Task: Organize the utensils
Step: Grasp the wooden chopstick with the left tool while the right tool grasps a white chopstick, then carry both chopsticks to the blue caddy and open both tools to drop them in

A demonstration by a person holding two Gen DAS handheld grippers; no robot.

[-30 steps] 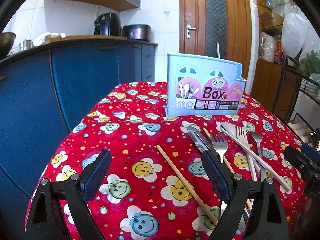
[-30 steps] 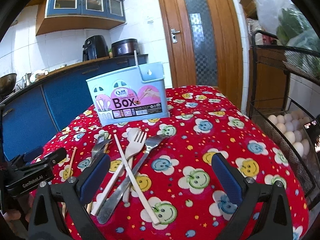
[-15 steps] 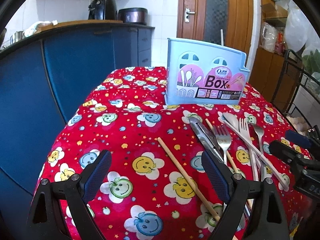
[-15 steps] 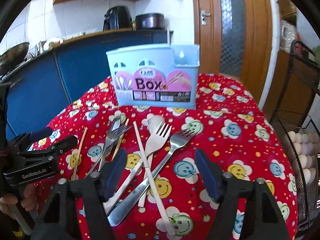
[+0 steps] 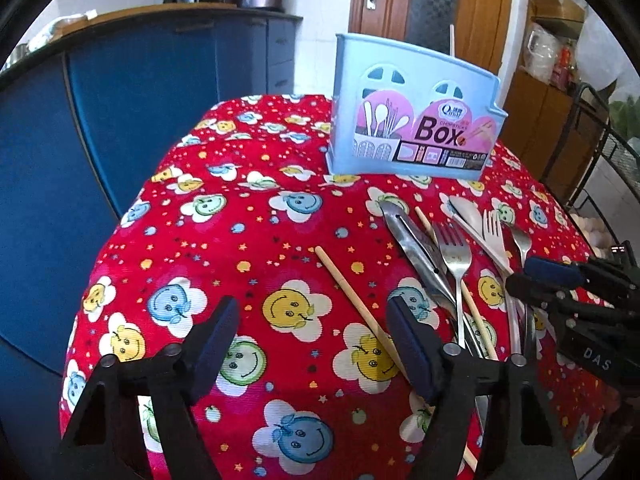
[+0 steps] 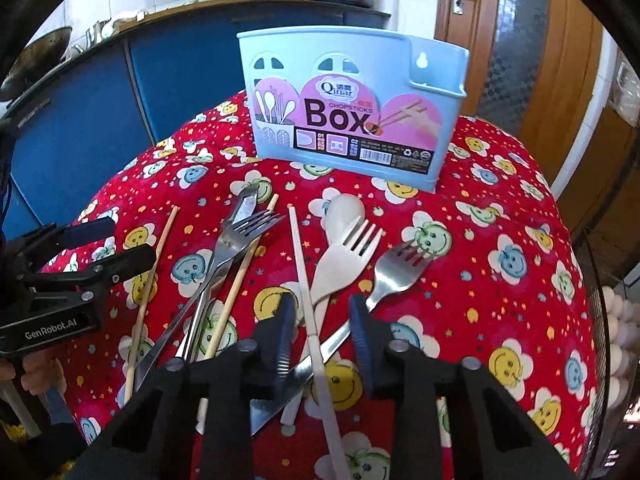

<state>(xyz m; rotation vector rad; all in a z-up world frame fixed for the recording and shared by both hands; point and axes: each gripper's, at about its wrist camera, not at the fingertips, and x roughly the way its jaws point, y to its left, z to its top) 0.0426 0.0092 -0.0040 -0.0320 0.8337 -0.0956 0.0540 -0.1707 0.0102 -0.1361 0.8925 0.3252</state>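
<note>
A pale blue utensil box [image 5: 416, 128] [image 6: 352, 104] stands upright at the back of the red smiley tablecloth [image 5: 248, 240]. Before it lie a white spoon [image 6: 346, 210], a white fork [image 6: 352, 248], two steel forks [image 6: 400, 268] [image 6: 240, 236], a white chopstick [image 6: 300, 260] and wooden chopsticks [image 6: 152, 280]. My right gripper [image 6: 322, 334] hovers low over the pile, its jaws closing with the white chopstick and fork handles between them, pads not pressing. My left gripper [image 5: 312, 340] is open, closing slightly, above a wooden chopstick [image 5: 348, 292] near its right finger.
Blue kitchen cabinets [image 5: 140, 92] stand behind the table on the left, and a wooden door [image 5: 440, 12] behind the box. A black wire rack with eggs [image 6: 616, 320] stands close to the table's right edge. The cloth falls away at the left and near edges.
Both grippers have tipped downward and come closer to the utensils. The right jaws have narrowed a lot around the white chopstick; the left jaws have narrowed a little.
</note>
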